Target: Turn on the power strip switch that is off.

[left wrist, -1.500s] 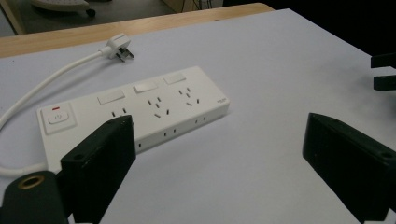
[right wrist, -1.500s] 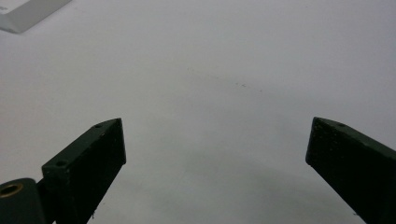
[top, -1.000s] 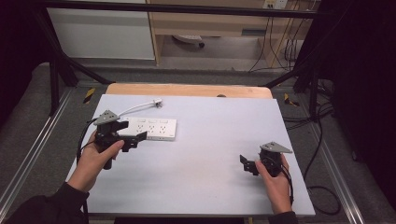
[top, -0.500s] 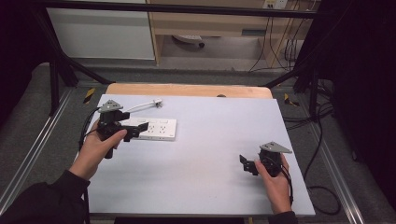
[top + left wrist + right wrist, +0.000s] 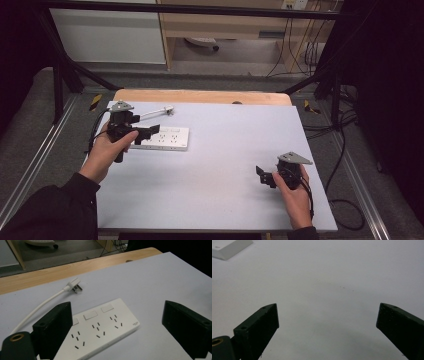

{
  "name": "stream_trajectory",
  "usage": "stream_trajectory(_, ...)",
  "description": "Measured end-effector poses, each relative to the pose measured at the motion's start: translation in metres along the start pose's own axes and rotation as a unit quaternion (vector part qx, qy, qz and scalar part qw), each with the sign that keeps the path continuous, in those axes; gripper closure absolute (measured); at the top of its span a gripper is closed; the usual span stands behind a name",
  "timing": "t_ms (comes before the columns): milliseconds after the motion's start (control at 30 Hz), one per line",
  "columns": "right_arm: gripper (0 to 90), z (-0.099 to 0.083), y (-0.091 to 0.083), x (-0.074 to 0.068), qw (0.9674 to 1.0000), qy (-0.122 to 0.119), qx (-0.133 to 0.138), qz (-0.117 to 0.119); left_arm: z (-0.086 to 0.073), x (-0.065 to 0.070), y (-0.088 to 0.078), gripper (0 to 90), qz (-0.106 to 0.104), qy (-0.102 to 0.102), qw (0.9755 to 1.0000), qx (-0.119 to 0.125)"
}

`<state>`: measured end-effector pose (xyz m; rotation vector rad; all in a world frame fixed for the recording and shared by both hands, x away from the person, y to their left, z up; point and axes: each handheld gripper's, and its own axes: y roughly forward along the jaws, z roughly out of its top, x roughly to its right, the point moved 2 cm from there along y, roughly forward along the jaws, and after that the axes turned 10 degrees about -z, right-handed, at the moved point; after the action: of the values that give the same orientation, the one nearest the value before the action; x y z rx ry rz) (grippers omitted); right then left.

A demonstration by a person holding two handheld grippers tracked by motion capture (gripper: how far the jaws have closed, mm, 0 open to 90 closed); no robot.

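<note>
While the white power strip (image 5: 164, 138) lies flat near the worktop's (image 5: 225, 200) far left corner, cord and plug (image 5: 74, 287) trailing toward the far edge, the left gripper (image 5: 150, 131) hovers over its left end, jaws wide. Looks like the approach step; next it probably needs lowering and closing. The right gripper (image 5: 260, 173) idles near the near right edge, jaws wide too. Pale grey surface, cables on the floor behind.
</note>
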<state>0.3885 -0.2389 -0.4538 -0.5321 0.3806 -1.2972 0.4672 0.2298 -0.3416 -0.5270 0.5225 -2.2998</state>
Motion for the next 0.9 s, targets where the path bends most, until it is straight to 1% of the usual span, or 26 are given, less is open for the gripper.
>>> stream_trajectory(167,4.7,0.000,0.000,0.001,1.0000,0.000,-0.001,-0.001,0.000,-0.001,0.005,9.8,0.000,0.003,1.0000,-0.005)
stream_trajectory(400,4.7,-0.001,-0.001,0.000,1.0000,-0.002,-0.002,0.000,-0.003,-0.010,0.011,9.8,0.006,-0.001,0.9999,-0.014)
stream_trajectory(467,4.7,-0.001,0.000,0.001,1.0000,-0.003,0.001,-0.002,-0.004,-0.012,0.012,9.9,0.008,-0.003,0.9999,-0.015)
stream_trajectory(500,4.7,-0.001,0.000,0.001,1.0000,0.001,-0.001,-0.002,-0.004,-0.014,0.013,9.9,0.010,-0.004,0.9999,-0.013)
stream_trajectory(567,4.7,-0.001,0.000,0.001,1.0000,-0.002,-0.001,-0.001,-0.004,-0.016,0.014,10.1,0.011,-0.006,0.9999,-0.012)
stream_trajectory(667,4.6,-0.001,0.000,-0.001,1.0000,0.000,-0.003,0.002,-0.004,-0.018,0.017,10.4,0.012,-0.006,0.9998,-0.012)
stream_trajectory(900,4.6,0.000,0.000,-0.001,1.0000,-0.001,-0.002,0.002,-0.005,-0.024,0.023,10.6,0.017,-0.008,0.9997,-0.013)
